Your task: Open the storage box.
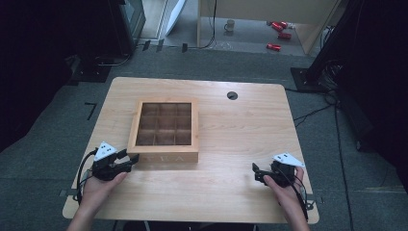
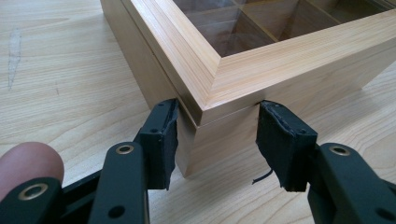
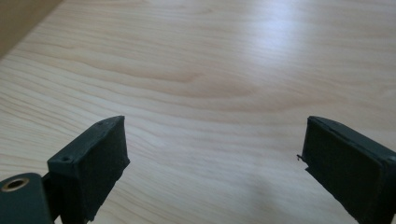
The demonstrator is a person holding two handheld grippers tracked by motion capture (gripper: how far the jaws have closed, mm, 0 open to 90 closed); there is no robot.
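High view has my left hand-held gripper [image 1: 130, 159] clamped on the near left corner of the square pale wooden tea box with a glass-paned lid [image 1: 164, 129], mid-tabletop [image 1: 231, 183]. Lid looks shut; lifting it or moving the box is likely left. My right hand-held gripper [image 1: 256, 172] hangs wide, empty.

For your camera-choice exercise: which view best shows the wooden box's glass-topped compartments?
The high view: the wooden box shows whole, its grid complete. The left gripper view gives one corner, clamped by the left gripper. The right gripper view catches a sliver.
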